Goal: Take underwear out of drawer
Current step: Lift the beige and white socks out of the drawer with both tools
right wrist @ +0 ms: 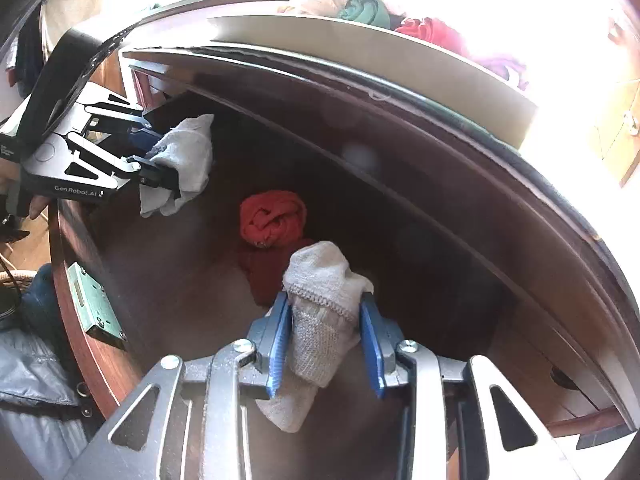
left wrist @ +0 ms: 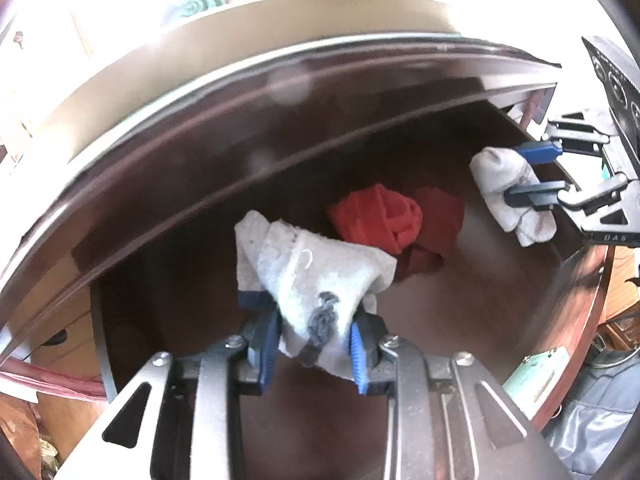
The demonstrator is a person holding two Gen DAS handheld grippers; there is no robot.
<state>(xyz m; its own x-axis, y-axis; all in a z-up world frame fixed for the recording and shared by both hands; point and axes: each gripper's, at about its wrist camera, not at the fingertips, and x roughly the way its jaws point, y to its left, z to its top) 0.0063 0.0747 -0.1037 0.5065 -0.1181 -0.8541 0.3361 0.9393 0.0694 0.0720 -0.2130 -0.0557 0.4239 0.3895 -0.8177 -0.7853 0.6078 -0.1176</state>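
Observation:
An open dark wooden drawer (left wrist: 480,300) (right wrist: 420,300) lies below both grippers. My left gripper (left wrist: 316,344) is shut on a grey-white piece of underwear with a dark mark (left wrist: 316,276), held above the drawer's floor; this gripper also shows in the right wrist view (right wrist: 154,152) with its cloth (right wrist: 188,160). My right gripper (right wrist: 326,340) is shut on a whitish knitted piece (right wrist: 320,312), also above the drawer; it shows in the left wrist view (left wrist: 536,172) with its cloth (left wrist: 500,184). A red bundle (left wrist: 384,220) (right wrist: 272,220) lies on the drawer's floor between them.
The dresser top's edge (left wrist: 240,60) (right wrist: 400,64) overhangs the drawer's back. Red and green clothes (right wrist: 400,20) lie on top. The drawer's front panel carries a pale green lock plate (right wrist: 94,304) (left wrist: 536,380). Grey padded fabric (right wrist: 32,368) lies below the drawer's front.

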